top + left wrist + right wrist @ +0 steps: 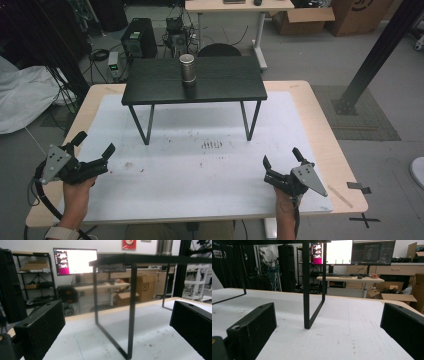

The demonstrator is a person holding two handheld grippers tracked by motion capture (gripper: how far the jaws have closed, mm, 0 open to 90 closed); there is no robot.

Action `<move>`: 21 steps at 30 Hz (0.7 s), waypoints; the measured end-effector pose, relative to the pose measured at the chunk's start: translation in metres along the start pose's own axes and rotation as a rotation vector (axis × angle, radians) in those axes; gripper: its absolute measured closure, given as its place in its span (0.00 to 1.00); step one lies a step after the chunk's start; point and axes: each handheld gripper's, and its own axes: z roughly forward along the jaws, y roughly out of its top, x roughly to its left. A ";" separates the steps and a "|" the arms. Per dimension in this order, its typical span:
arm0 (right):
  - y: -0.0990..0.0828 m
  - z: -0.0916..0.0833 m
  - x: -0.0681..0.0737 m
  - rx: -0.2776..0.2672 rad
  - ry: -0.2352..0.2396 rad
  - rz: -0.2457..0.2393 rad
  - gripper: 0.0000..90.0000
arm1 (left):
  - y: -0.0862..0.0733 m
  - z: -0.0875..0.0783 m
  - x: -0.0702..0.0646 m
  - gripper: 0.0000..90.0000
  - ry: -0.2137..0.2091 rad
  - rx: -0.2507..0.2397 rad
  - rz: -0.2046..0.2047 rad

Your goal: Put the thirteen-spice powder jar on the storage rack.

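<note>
- White matting covers a pale wooden worktop (334,150) in a cluttered lab, with boxes and cables on the floor behind it.
- From the high view, a small black stand (220,80) sits toward the worktop's far edge, and a silver metal cylinder (187,68) stands upright on its top, near the middle.
- Left gripper (93,150) rests near the worktop's near left corner, held in a hand (77,192); its jaws are spread wide with nothing between them.
- Right gripper (280,155) sits near the near right corner, jaws likewise spread and empty.
- Both grippers are well apart from the cylinder, which stands beyond them and roughly midway between them.
- Left gripper view adds what the high view lacks: a lit monitor (75,261) and shelving behind the stand's thin legs, seen from low down.
- Right gripper view shows one stand leg (306,285) close ahead, with screens and a desk beyond.
- Seen from below in both gripper views, the stand's top is cut off at the upper edge.
- Small dark marks on the matting are too faint to identify.
</note>
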 end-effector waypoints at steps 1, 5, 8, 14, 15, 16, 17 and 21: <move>0.000 0.000 0.000 -0.001 0.000 0.000 0.00 | -0.003 -0.001 0.001 0.00 0.003 0.001 -0.006; 0.000 0.000 0.000 0.000 0.000 -0.001 0.00 | -0.015 -0.003 0.002 0.00 0.018 0.006 -0.020; 0.000 0.000 0.000 0.000 0.000 -0.001 0.00 | -0.023 -0.005 0.002 0.00 0.027 0.018 -0.025; 0.000 0.000 0.000 0.001 0.000 -0.003 0.00 | -0.035 -0.006 0.001 0.00 0.033 0.023 -0.030; 0.000 0.000 0.000 0.001 0.000 -0.002 0.00 | -0.039 -0.007 0.001 0.00 0.037 0.025 -0.031; 0.000 0.000 0.000 0.002 0.000 -0.002 0.00 | -0.041 -0.008 0.000 0.00 0.038 0.029 -0.030; 0.000 0.000 0.000 0.001 -0.001 -0.003 0.00 | -0.043 -0.008 0.000 0.00 0.037 0.036 -0.028; 0.000 0.000 0.000 0.002 -0.001 -0.003 0.00 | -0.049 -0.009 0.000 0.00 0.036 0.060 -0.013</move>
